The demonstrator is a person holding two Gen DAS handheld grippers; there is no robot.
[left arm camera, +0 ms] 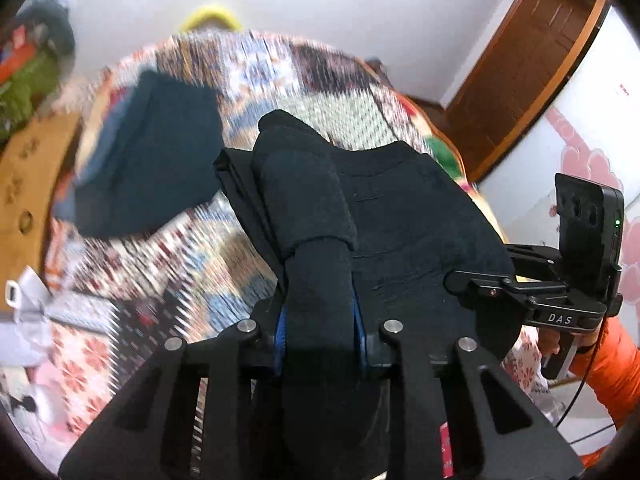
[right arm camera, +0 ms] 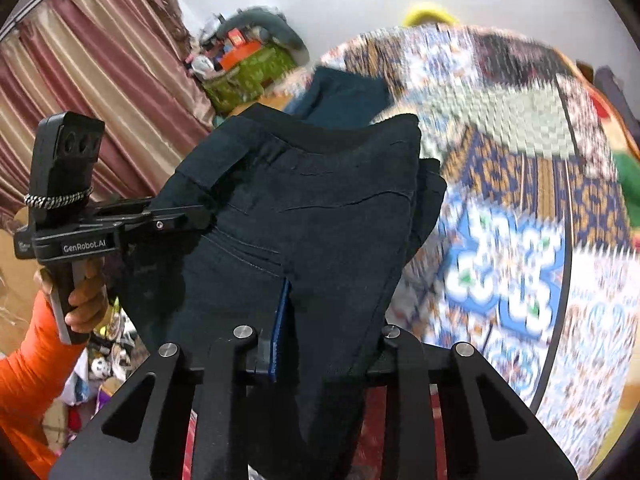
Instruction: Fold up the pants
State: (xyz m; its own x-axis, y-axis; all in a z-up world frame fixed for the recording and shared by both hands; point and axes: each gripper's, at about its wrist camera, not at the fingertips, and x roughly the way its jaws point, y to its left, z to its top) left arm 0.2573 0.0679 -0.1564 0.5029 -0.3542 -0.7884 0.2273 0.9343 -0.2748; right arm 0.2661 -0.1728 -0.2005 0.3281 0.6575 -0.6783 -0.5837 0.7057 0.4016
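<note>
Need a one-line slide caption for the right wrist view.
Right gripper and left gripper lift dark pants above a patterned bedspread.

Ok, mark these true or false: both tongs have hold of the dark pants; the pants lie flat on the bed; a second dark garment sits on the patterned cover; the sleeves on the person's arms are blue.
1. Both tongs hold the pants: true. The left tongs and right tongs are each shut on the dark pants.
2. Pants lie flat on the bed: false. They hang lifted between the tongs.
3. A second dark garment lies on the patterned cover: true.
4. Blue sleeves: false. The sleeve is orange.
</note>
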